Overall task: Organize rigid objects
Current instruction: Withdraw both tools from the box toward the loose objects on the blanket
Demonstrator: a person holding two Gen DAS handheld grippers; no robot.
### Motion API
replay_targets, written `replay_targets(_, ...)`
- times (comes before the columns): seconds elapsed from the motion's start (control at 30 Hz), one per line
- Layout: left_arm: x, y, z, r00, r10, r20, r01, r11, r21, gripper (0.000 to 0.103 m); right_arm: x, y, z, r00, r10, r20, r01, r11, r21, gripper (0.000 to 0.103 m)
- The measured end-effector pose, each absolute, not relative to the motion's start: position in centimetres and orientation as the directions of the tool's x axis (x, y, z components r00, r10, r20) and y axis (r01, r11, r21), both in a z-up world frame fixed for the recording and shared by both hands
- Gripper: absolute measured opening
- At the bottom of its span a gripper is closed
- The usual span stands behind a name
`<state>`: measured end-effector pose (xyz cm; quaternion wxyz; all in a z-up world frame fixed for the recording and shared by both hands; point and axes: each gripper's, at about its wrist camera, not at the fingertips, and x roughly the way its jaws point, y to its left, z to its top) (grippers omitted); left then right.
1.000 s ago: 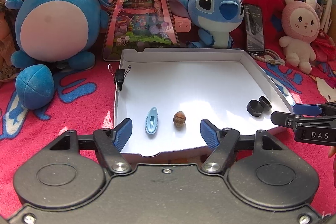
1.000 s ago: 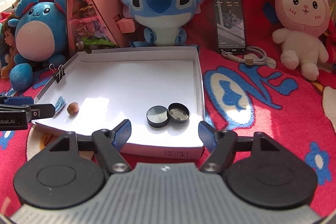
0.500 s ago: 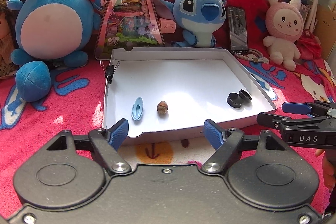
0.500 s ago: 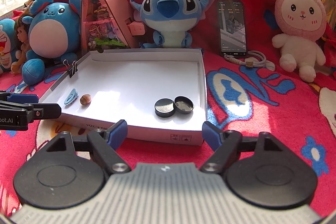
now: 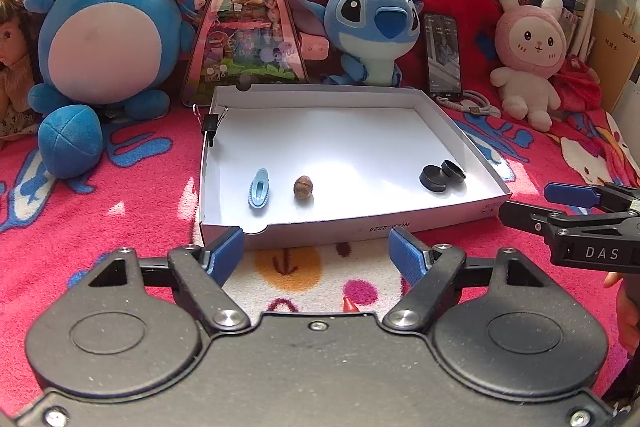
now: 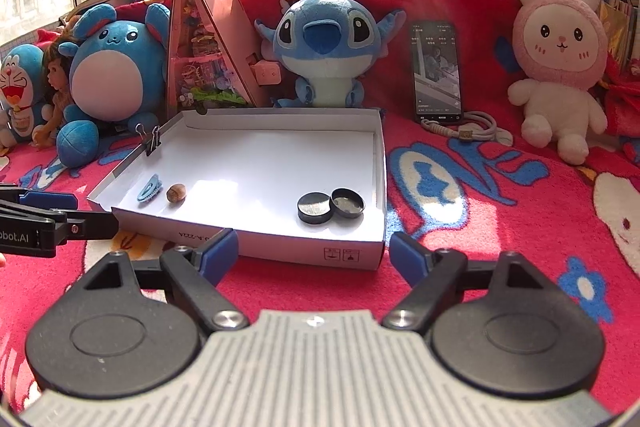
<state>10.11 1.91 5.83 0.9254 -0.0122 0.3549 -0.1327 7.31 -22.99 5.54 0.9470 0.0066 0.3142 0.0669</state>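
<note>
Clip: lying flat near the box's front-left corner, light blue, nothing touching it.
Nut: sitting just beside the clip, toward the middle of the box floor, apart from it.
Tin: resting open near the front-right corner, its black lid lying against it on the left; from the right wrist view the pair is showing as a shiny open cup touching the flat lid.
Box: a shallow white tray sitting on the red blanket, a binder clip gripping its left wall near the back.
Left gripper: hovering in front of the box's front wall, fingers spread wide, holding nothing.
Right gripper: hovering at the front-right of the box, also spread wide and empty; from the left wrist view it is poking in at the right edge.
Back row: a blue plush, a pink triangular case, Stitch, a phone and a pink bunny are lining the blanket behind the box.
</note>
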Motion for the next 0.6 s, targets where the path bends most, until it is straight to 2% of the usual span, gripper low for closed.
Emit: replay_targets(0.6,7.3,1.3,5.5,0.722,-0.280,-0.633,0.268,0.956,-0.116,0.078,4.5,-22.8,4.9,0.794,0.149,-0.590,-0.146,0.988,0.053,0.091)
